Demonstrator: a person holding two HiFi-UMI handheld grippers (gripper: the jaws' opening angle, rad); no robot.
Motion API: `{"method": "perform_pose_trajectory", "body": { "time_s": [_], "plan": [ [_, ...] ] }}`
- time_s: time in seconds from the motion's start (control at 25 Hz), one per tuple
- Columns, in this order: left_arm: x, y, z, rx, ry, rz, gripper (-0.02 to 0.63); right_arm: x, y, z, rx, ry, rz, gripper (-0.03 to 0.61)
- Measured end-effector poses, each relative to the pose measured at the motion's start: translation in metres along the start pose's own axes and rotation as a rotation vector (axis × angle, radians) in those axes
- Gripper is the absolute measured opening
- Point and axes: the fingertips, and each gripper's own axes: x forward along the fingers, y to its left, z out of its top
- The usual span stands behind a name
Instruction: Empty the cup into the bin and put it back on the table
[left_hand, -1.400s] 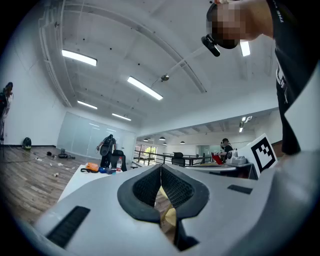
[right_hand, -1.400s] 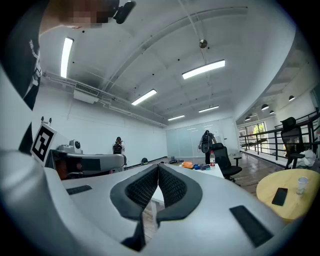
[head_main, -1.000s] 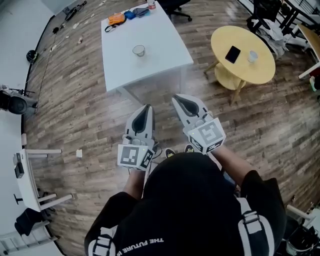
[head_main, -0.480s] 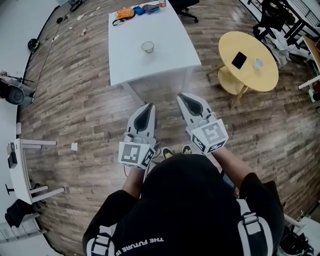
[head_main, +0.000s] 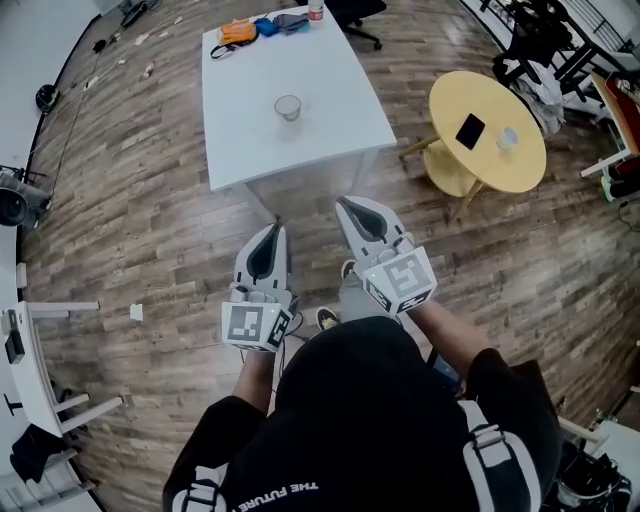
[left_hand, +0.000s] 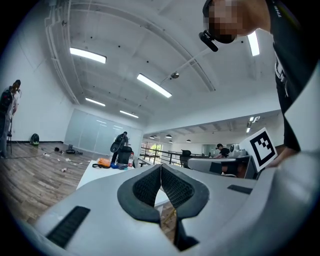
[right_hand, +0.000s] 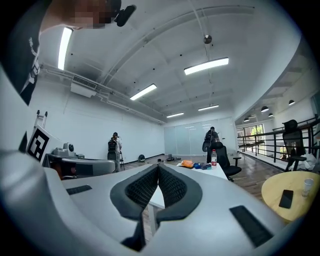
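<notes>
Standing short of the white table (head_main: 320, 70), you have both tools held low in front of you, so the step in hand looks like the approach, with nothing picked up yet. The left gripper (head_main: 272, 240) has its jaws clenched tight with nothing between the pads, and the right gripper (head_main: 356, 212) is the same: pads pressed together, empty. The cup (head_main: 288, 106) stands upright on that table at your 12 o'clock, alone near its middle, well apart from both tools and from the clutter (head_main: 262, 28) at the far end. A second, smaller cup (head_main: 507, 138) sits beside a phone (head_main: 468, 130) on the round yellow table (head_main: 490, 168) at your 2 o'clock; I judge the one dead ahead to be yours. Next you need to close in, spread one pair of jaws and bring them around the cup's wall. No view shows a bin, so find it before you lift.
</notes>
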Motion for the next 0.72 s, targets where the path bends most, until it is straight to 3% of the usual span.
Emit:
{"method": "perform_pose_trajectory", "body": {
  "time_s": [0.36, 0.72],
  "plan": [
    [0.093, 0.036, -0.013, 0.032, 0.030, -0.001, 0.021, 0.070, -0.083, -0.012, 0.013, -0.031, -0.016, 0.015],
    [0.233, 0.125, -0.014, 0.054, 0.094, 0.042, 0.021, 0.197, -0.174, -0.019, -0.052, 0.015, 0.030, 0.015]
  ]
}}
